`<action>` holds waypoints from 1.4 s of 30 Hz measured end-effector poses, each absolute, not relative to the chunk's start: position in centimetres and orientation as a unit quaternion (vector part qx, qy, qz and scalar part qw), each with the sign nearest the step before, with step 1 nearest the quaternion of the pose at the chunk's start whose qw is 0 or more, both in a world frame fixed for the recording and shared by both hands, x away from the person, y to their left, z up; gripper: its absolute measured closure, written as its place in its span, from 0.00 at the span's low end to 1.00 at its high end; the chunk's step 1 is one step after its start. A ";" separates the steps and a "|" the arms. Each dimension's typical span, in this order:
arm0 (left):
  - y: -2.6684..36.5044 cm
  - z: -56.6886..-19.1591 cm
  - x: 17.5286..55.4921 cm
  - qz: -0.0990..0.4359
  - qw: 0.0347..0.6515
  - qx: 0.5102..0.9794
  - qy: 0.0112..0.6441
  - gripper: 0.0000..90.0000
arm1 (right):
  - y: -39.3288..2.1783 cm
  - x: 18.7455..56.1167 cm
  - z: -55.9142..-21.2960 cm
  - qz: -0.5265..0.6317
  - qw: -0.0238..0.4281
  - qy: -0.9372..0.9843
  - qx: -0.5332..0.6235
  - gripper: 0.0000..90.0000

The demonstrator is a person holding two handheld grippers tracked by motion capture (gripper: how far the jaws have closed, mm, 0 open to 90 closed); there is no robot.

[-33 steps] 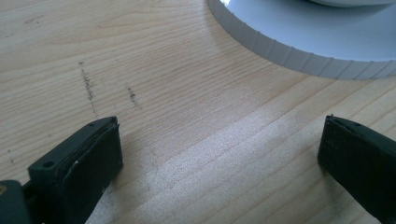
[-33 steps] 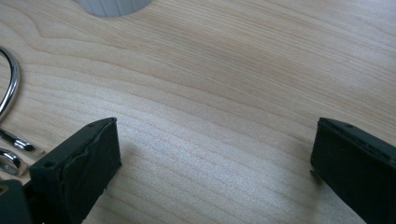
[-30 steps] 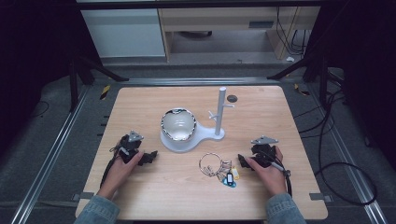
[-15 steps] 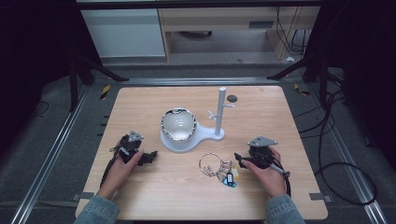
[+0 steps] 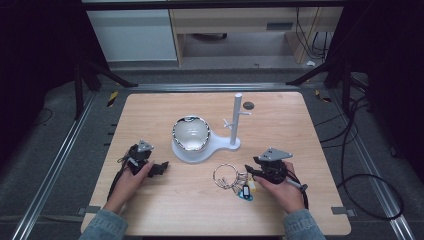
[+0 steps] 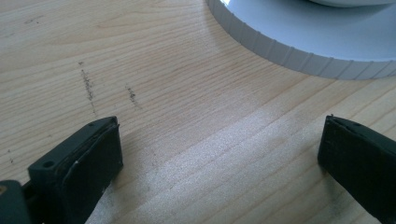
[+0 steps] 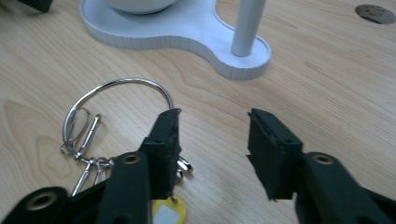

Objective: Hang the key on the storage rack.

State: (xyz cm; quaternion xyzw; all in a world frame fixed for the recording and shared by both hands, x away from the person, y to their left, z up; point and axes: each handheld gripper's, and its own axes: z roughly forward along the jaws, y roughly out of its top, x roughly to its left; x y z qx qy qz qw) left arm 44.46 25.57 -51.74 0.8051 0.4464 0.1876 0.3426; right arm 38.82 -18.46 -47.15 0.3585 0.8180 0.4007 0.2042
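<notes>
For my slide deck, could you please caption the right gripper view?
Open right gripper poised over a key ring on the wooden table, white stand behind.

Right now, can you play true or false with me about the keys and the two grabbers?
1. The key ring lies flat on the wooden table. True.
2. The right gripper is squeezing the key ring. False: its jaws are open, with the ring beside one jaw.
3. The left gripper is open. True.
4. The keys hang on the white stand. False: they lie on the table in front of it.
</notes>
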 end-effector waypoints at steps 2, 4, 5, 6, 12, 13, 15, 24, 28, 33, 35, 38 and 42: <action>25.6 -51.7 44.5 0.188 0.343 0.805 0.446 0.00 | -18.3 38.8 -47.2 0.401 0.202 0.822 0.350 0.71; 25.6 -51.7 44.5 0.188 0.343 0.805 0.446 0.00 | -18.1 38.9 -47.2 0.404 0.197 0.825 0.342 0.77; 25.6 -51.7 44.5 0.188 0.343 0.805 0.446 0.00 | -18.0 38.9 -47.3 0.404 0.194 0.828 0.338 0.80; 25.6 -51.7 44.5 0.188 0.343 0.805 0.446 0.00 | -17.9 38.9 -47.4 0.404 0.192 0.829 0.335 0.82; 25.6 -51.7 44.5 0.188 0.342 0.805 0.446 0.00 | -17.0 39.4 -48.3 0.393 0.174 0.847 0.314 0.86; 25.6 -51.7 44.5 0.188 0.343 0.805 0.446 0.00 | -16.9 39.4 -48.4 0.390 0.173 0.849 0.312 0.85; 25.6 -51.7 44.5 0.188 0.342 0.805 0.446 0.00 | -16.8 39.5 -48.6 0.390 0.168 0.850 0.310 0.83; 25.6 -51.7 44.5 0.188 0.343 0.805 0.446 0.00 | -16.9 39.9 -49.0 0.382 0.162 0.854 0.314 0.86; 25.6 -51.7 44.5 0.188 0.343 0.805 0.446 0.00 | -17.0 39.9 -49.2 0.381 0.155 0.856 0.313 0.85; 25.6 -51.7 44.5 0.188 0.342 0.805 0.446 0.00 | -16.8 39.6 -49.4 0.372 0.147 0.864 0.307 0.85; 25.6 -51.7 44.5 0.188 0.343 0.805 0.446 0.00 | -16.7 39.5 -49.4 0.370 0.144 0.866 0.305 0.85; 25.6 -51.7 44.5 0.188 0.343 0.805 0.446 0.00 | -16.7 39.2 -49.4 0.367 0.140 0.868 0.305 0.85; 25.6 -51.7 44.5 0.187 0.343 0.805 0.446 0.00 | -16.5 39.1 -49.6 0.359 0.138 0.873 0.300 0.85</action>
